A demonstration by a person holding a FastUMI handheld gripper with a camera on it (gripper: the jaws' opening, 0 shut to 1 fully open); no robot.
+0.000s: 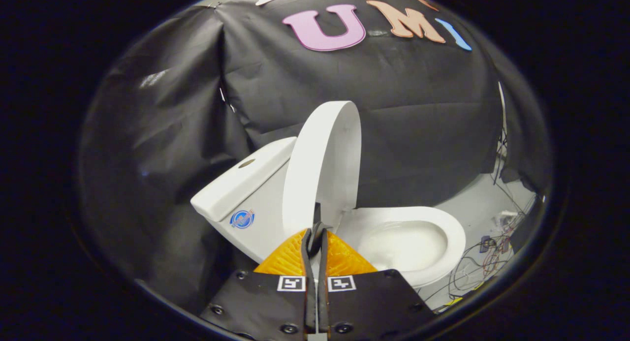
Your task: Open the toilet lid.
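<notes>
- The toilet lid [322, 169] stands raised, close to upright, its top edge high against the black cloth wall [162, 134] and its lower edge down at the hinge, just beyond your fingertips.
- It leans back toward the cistern [246, 183], which sits just beside it; whether lid and cistern touch, you cannot tell from this angle.
- The seat [453, 232] lies flat on the bowl [398, 245], with the bowl fully exposed.
- Your gripper [315, 230] has its fingers pressed together with almost no gap between them. The tips sit in front of the lid's lower part. Whether they touch it, or pinch its thin edge, is not resolvable here, so log contact as unconfirmed.
- Judged step: the lift itself looks essentially done, and you are at the end of the swing, either parking the lid or coming off it.
- Next move calls for: confirm the lid rests past its balance point against the cistern before you leave it. If it is short of that, give a gentle push along the lid face toward the cistern, not a sideways one.
- Risk, as a judgement: a lid left near vertical may fall back onto the seat.
- Further out, the grey floor [472, 203] carries loose cables [485, 262] beside the bowl. Keep your retreat path away from them.
</notes>
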